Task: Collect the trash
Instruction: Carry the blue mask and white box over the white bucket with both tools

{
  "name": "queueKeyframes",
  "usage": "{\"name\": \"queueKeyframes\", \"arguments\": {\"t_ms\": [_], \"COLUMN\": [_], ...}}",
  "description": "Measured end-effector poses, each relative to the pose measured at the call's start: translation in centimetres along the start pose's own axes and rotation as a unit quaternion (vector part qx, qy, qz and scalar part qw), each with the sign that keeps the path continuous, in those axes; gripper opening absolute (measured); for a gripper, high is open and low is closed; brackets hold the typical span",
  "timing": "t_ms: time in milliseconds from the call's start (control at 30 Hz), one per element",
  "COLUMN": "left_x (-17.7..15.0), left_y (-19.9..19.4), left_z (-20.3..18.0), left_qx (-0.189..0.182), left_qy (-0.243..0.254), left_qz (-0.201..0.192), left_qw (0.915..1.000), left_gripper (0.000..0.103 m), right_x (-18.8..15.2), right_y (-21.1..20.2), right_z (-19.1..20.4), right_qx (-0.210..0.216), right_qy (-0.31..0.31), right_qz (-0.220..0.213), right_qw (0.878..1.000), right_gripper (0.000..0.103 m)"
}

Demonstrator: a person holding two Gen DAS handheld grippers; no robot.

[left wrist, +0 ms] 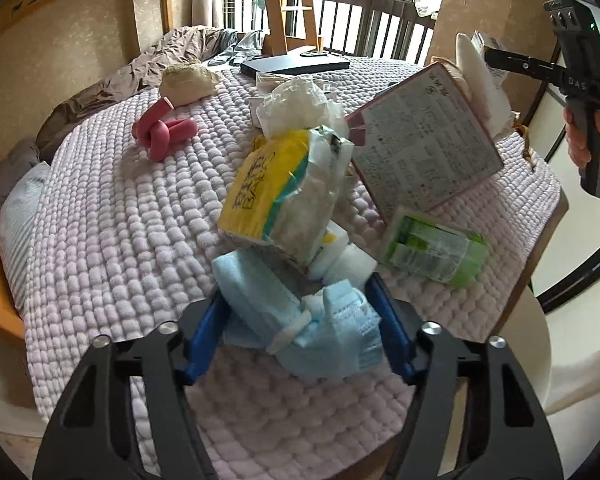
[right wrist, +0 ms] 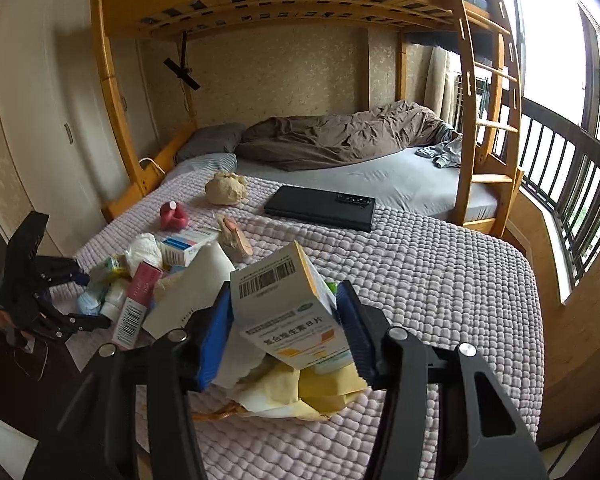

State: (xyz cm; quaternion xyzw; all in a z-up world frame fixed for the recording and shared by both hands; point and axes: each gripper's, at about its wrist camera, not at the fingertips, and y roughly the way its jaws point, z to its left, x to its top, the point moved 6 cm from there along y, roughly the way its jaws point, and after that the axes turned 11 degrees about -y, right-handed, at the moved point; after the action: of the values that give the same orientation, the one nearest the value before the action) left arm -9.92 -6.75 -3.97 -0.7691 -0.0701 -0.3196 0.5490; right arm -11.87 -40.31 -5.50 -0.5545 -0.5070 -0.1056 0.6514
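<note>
On the bed, left tongs (left wrist: 300,312) pinch crumpled masks (left wrist: 320,320); right tongs (right wrist: 286,328) clamp a box (right wrist: 288,312).

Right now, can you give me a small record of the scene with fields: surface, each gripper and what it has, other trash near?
surface: pink quilted blanket on the bed
left gripper: shut on blue face masks
right gripper: shut on white-and-orange medicine box
near left gripper: yellow tissue pack, green carton, pink-edged box
not trash: black phone
</note>
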Motion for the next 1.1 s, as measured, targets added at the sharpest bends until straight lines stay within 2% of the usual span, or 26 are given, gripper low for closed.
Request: {"name": "queueKeyframes", "arguments": {"t_ms": [100,267,600,833,1100], "left_x": [-0.3,-0.1,0.4,0.2,-0.9], "left_y": [-0.6,-2.5,-4.9,-5.6,-6.3], "left_z": [0.1,-0.6,-3.2,-4.1,-6.2], "left_qx": [0.001,-0.007,0.005,0.003,-0.008], "left_qy": [-0.009,-0.025,-0.039,-0.064,-0.065], "left_qz": [-0.001,-0.024,-0.039,-0.035,-0.03], "left_qw": [1.0,0.9994,0.9985,0.9973,0.9974], "left_gripper": [0.063,0.062,0.062,0.062,0.062], "right_x": [0.1,0.9,1.3,0.5,-1.3], "right_y": [-0.2,-1.4,-3.5,-5.4,-7.7], "right_z": [-0.1,-0.1,0.5,2.7,6.4], "right_qx": [-0.007,-0.009,-0.016,-0.003,0.026], "right_qy": [0.006,0.019,0.035,0.05,0.055], "right_qz": [-0.004,-0.025,-0.027,-0.022,-0.006], "right_qw": [1.0,0.999,0.999,0.998,0.998], "right_gripper": [0.049,0.049,0.049,0.049,0.049]}}
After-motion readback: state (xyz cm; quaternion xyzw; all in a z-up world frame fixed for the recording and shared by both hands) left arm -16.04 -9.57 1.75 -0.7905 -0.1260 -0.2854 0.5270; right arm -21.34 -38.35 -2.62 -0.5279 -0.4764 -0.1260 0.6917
